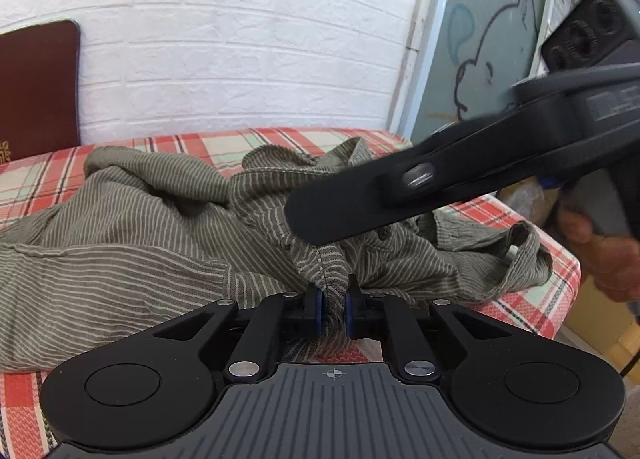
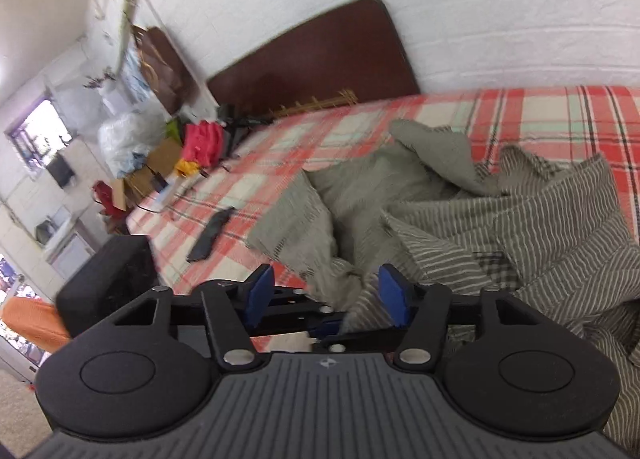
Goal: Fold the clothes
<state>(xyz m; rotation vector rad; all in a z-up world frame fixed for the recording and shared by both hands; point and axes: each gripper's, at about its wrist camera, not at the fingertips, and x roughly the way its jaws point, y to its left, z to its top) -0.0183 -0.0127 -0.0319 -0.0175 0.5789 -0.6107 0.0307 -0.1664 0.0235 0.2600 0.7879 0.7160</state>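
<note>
An olive shirt with thin white stripes [image 1: 132,227] lies crumpled on a bed with a red, cream and mint plaid cover [image 1: 280,139]. My left gripper [image 1: 334,309] is shut on a bunched fold of the shirt at its near edge, and the cloth rises a little between the blue pads. The right gripper comes in from the right as a blurred black finger [image 1: 352,203] just above the shirt's middle. In the right wrist view the right gripper [image 2: 326,295] is open over the striped shirt [image 2: 540,227], with nothing between its blue pads [image 2: 394,293].
A white brick wall [image 1: 240,39] runs behind the bed, with a dark brown headboard [image 2: 320,59] against it. A black flat object [image 2: 210,235] lies on the cover. Bags and red cloth [image 2: 202,141] pile up past the bed's far end. A hand [image 1: 612,255] holds the right gripper.
</note>
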